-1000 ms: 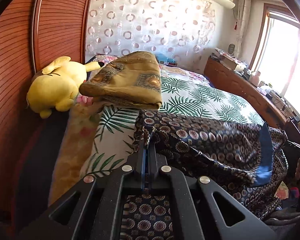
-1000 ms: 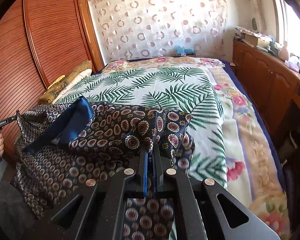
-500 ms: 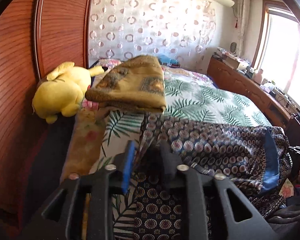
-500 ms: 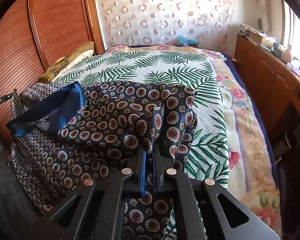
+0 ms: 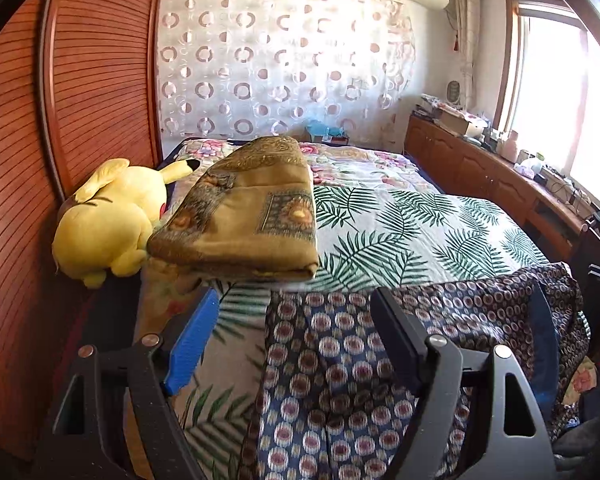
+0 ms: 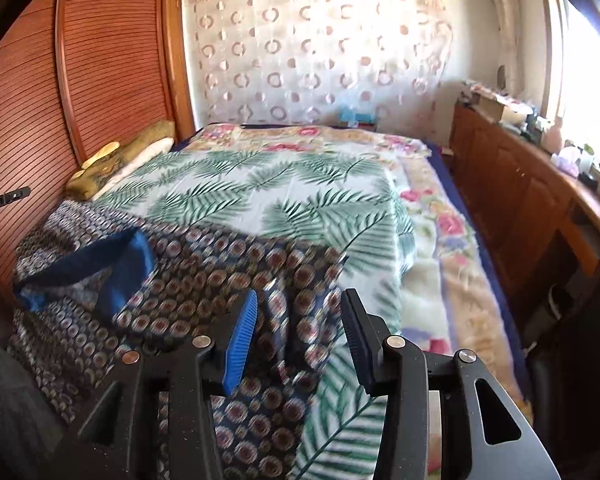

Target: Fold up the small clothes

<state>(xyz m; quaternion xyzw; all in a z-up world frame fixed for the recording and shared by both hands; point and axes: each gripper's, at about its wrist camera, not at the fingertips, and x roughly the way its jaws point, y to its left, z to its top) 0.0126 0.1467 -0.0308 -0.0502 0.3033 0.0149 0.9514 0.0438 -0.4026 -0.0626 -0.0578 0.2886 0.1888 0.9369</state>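
- While both grippers have just been opening, the patterned navy garment (image 5: 364, 364) lies let go on the near end of the bed (image 5: 420, 216), spread over the palm-leaf sheet (image 6: 260, 184).
- Left gripper (image 5: 296, 340): fingers spread wide; cloth lies below the gap, but neither pad presses on it.
- Right gripper (image 6: 298, 336): fingers parted too, less widely; the garment lies beneath, blurred, with nothing pinched.
- Blue lining (image 6: 112, 264) shows at a turned-over flap toward the garment's left side in the right wrist view, so the fold looks rough rather than flat.
- To do the release well, I would lift both grippers straight clear so no pad snags the fabric and drags the fold askew.
- Next grasp probably belongs on two matching corners or edge points, level with each other, so the layer carries over evenly.
- Smooth the bunched ridge near the right gripper before folding again; otherwise it will likely set into a crease.
- Folded brown cloth (image 5: 244, 216) and yellow plush toy (image 5: 108, 220) sit farther up the bed, beside the wooden wardrobe (image 5: 100, 80); keep the garment apart from them.
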